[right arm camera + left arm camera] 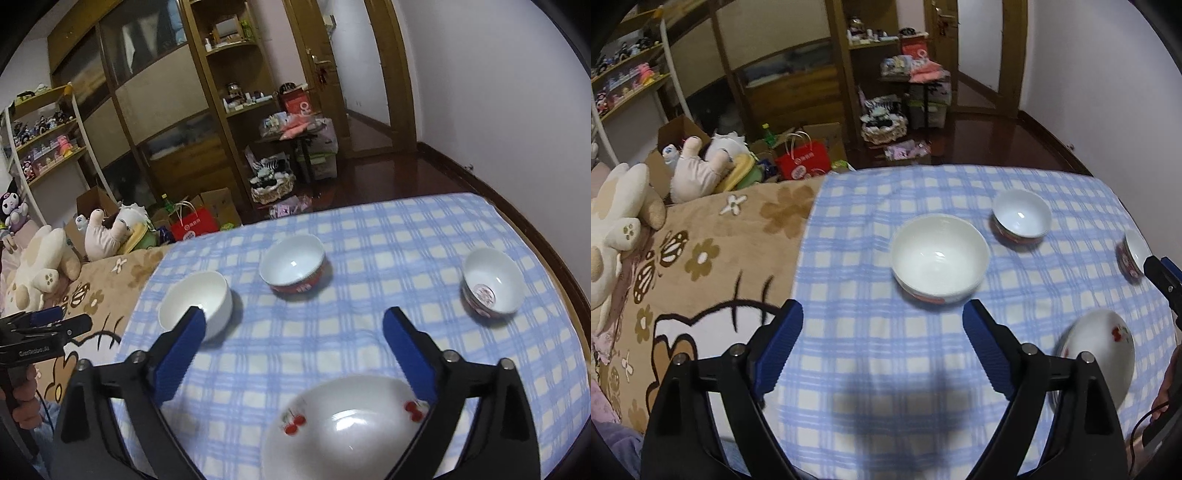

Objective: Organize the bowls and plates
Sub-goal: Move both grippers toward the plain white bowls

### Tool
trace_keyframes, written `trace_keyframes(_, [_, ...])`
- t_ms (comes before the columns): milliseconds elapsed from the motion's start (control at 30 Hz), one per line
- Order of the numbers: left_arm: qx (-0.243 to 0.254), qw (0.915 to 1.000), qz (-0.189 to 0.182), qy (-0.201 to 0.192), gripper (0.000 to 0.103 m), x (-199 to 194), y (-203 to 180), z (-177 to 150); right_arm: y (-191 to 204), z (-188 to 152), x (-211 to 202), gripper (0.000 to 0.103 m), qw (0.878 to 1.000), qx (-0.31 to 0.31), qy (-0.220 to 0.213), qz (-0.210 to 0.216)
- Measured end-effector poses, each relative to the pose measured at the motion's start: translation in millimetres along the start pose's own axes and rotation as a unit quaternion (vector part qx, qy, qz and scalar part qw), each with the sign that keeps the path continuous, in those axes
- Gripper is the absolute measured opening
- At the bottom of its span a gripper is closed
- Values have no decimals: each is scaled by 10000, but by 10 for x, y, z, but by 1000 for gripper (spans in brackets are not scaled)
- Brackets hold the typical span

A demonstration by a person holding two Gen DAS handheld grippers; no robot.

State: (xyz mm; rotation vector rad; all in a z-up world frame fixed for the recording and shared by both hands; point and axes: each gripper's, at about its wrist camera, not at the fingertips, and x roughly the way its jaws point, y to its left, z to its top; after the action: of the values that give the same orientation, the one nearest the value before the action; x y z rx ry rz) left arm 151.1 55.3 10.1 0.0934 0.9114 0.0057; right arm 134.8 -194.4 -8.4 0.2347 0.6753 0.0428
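**A:** What sits around your two grippers?

**B:** Your left gripper (pixel 882 325) is spread wide with nothing between its pads. The plain white bowl (pixel 940 256) stands upright at its 12 o'clock, just past the fingertips. A red-banded bowl (pixel 1021 216) sits at 1 o'clock, a patterned bowl (pixel 1132 254) at 3 o'clock near the frame's rim, and the cherry plate (pixel 1099 354) at 4 o'clock, partly behind your right finger.

**A:** And the right one?

**B:** Your right gripper (pixel 295 325) is spread wide too, holding nothing. The cherry plate lies at its 6 o'clock, under the fingers; whether it touches them you cannot tell. The white bowl stands at 10 o'clock behind the left pad, the red-banded bowl at 12, the patterned bowl at 2.

**A:** Edges and room?

**B:** All lie on the blue checked cloth (pixel 369 332). Bare cloth lies between the bowls. The cloth's far edge runs at 12 o'clock, with dark floor (pixel 990 140) beyond. At 9 o'clock it meets the brown blanket (pixel 713 251) with plush toys (pixel 617 221).
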Motion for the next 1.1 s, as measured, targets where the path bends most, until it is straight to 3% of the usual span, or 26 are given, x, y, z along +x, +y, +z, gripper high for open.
trace_keyframes(400, [-334, 9990, 74, -280, 94, 215, 294, 335, 342, 214, 494, 103, 10000, -33, 23, 62])
trace_keyframes(600, [-449, 9989, 53, -151, 94, 491, 354, 418, 444, 266, 735, 103, 9999, -149, 11, 67])
trace_keyframes(1100, [-657, 9967, -331, 334, 94, 1230, 377, 409, 561, 111, 1384, 103, 9981, -209, 542, 218])
